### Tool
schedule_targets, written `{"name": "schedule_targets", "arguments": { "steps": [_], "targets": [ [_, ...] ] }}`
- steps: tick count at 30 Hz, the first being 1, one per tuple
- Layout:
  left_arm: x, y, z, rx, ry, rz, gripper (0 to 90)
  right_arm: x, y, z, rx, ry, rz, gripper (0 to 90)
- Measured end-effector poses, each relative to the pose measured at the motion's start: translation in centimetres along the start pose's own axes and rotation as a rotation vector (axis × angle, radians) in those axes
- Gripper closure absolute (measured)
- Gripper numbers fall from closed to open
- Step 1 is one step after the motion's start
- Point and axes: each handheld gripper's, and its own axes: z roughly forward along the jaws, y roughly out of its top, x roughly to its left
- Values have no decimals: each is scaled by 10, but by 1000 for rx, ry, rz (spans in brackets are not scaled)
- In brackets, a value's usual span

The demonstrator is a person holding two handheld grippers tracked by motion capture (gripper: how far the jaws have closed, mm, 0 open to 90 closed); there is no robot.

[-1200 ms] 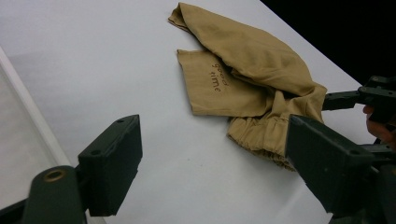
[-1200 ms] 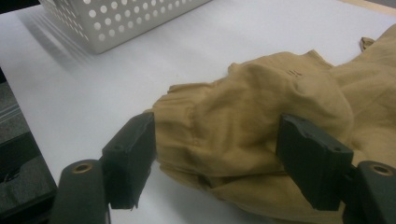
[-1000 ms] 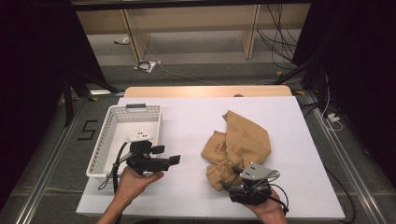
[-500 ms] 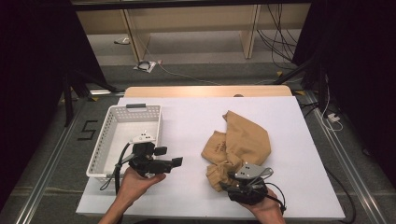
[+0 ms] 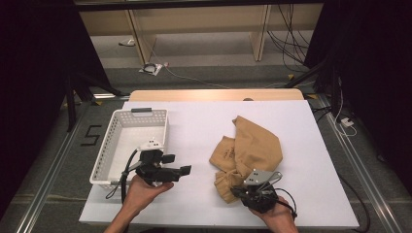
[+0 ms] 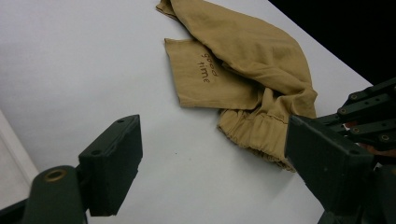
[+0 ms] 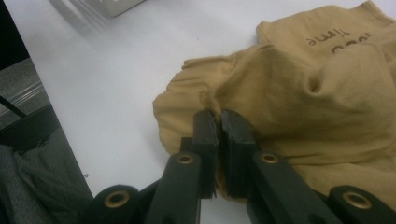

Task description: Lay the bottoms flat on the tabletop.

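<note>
A crumpled tan cloth (image 5: 252, 148) with dark lettering lies on the white table (image 5: 194, 121), right of centre. My right gripper (image 5: 237, 190) sits at the cloth's near edge. In the right gripper view its jaws have just been closing and now pinch a fold of the cloth (image 7: 303, 93) between the pads, so the gripper (image 7: 219, 116) is shut on it. My left gripper (image 5: 177, 165) hovers left of the cloth, near the basket. Its jaws stand wide open with nothing between them (image 6: 212, 135), facing the cloth (image 6: 243, 60).
A white perforated basket (image 5: 131, 116) stands at the table's left side, just behind the left hand. Bare table stretches between the basket and the cloth. The table's front edge lies close under both hands. Shelving and cables are on the floor beyond the table.
The right gripper's jaws have closed onto the near fold of the tan cloth. Both hands stayed where they were, and the left gripper remains open.
</note>
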Motion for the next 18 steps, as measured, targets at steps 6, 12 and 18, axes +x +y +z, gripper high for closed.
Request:
{"name": "schedule_targets", "arguments": {
  "steps": [6,12,18],
  "targets": [
    [0,1,-1,-4,0,3,193,0,1,-7,-24,3,9,870],
    [0,1,-2,-4,2,3,195,-5,1,-23,-73,9,15,873],
    [-3,0,1,5,2,14,195,-20,-3,-47,-142,-30,53,874]
  ]
}}
